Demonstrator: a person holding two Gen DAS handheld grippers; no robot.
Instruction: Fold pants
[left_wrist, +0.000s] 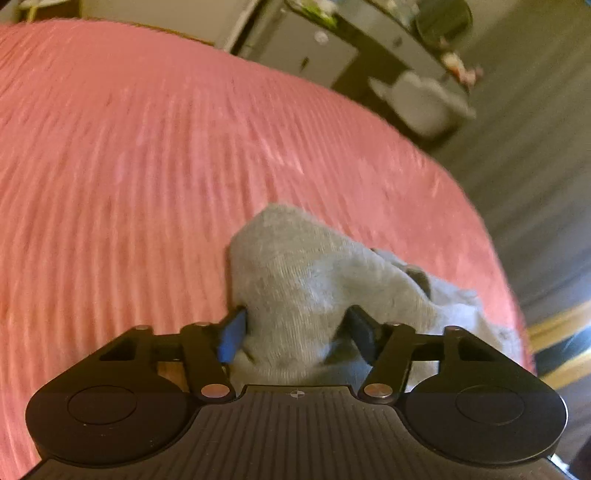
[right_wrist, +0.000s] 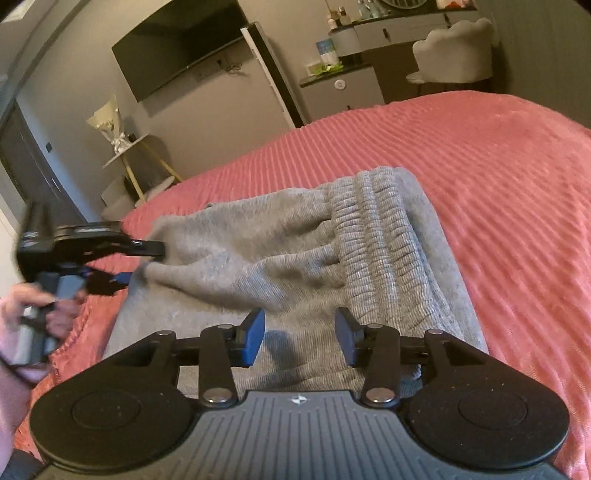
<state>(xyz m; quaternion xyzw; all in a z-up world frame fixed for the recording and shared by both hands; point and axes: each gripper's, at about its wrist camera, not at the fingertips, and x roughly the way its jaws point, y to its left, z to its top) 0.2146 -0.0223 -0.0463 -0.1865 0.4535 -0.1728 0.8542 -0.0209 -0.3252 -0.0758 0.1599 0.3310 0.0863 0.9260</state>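
Grey knit pants (right_wrist: 295, 258) lie partly folded on a pink ribbed bedspread (right_wrist: 498, 177), with the ribbed waistband (right_wrist: 376, 229) at the far right. My left gripper (left_wrist: 295, 325) has its jaws wide apart with a bunched fold of the pants (left_wrist: 306, 280) between them. It also shows in the right wrist view (right_wrist: 147, 264) at the pants' left edge, with the fabric between its fingers. My right gripper (right_wrist: 300, 334) is open just above the near part of the pants, holding nothing.
The bed edge (left_wrist: 491, 236) drops to a dark floor on the right. A white chair (right_wrist: 454, 55), a vanity desk (right_wrist: 402, 26), a wall TV (right_wrist: 177, 48) and a small side table (right_wrist: 136, 155) stand beyond the bed.
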